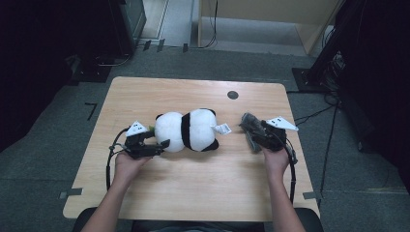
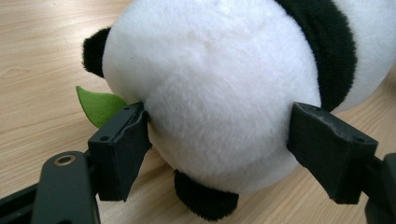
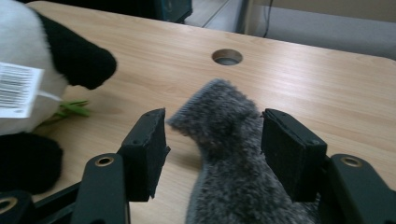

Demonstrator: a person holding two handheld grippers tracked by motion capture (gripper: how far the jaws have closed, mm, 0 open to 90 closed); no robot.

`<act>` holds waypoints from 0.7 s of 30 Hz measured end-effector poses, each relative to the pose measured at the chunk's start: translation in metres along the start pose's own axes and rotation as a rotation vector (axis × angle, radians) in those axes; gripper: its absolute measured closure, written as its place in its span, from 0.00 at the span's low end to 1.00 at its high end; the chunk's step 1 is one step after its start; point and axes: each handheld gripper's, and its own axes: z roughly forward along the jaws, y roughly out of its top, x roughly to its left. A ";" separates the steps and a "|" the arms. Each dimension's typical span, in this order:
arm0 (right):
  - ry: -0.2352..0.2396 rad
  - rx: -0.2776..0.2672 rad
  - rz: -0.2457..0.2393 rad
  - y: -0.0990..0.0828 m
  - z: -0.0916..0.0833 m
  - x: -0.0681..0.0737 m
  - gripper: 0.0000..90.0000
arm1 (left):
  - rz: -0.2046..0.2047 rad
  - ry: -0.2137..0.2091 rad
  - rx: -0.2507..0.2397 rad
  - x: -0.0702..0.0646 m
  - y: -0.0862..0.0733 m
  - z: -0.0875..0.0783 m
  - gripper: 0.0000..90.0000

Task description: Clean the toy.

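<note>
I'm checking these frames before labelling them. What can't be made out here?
- Panda plush face: turned away from the high view; in the left gripper view its own white body hides it.
- Hang tag text: cut off by the right gripper view's left edge.
- Grey fuzzy item: its near end runs off the bottom edge, so what it is stays unclear.

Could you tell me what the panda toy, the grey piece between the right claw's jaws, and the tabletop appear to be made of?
Panda toy: soft plush, short matt pile in white and black, apparently stuffed; a green leaf looks like felt.
Grey piece: fuzzy fabric, perhaps fleece or faux fur, with mottled grey fibres and a knit-like edge.
Tabletop: light wood grain, smooth and faintly glossy, probably laminate.
</note>
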 end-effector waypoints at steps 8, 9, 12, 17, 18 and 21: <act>-0.108 -0.004 -0.045 -0.015 0.014 -0.004 0.48 | -0.004 -0.002 -0.004 0.000 0.000 0.001 0.23; -0.109 0.003 -0.044 -0.016 0.017 -0.004 0.48 | -0.006 -0.003 -0.005 0.000 0.000 0.001 0.23; -0.117 0.032 -0.037 -0.022 0.025 -0.006 0.50 | -0.007 -0.004 -0.007 0.000 0.000 0.002 0.23; -0.101 0.054 0.010 -0.033 0.036 -0.011 0.55 | 0.007 -0.006 0.001 -0.003 -0.001 0.003 0.22; -0.113 0.067 0.008 -0.034 0.038 -0.011 0.56 | 0.013 -0.007 0.004 -0.004 -0.001 0.004 0.22; -0.134 0.096 -0.008 -0.038 0.044 -0.011 0.58 | 0.024 -0.007 0.010 -0.005 -0.002 0.005 0.21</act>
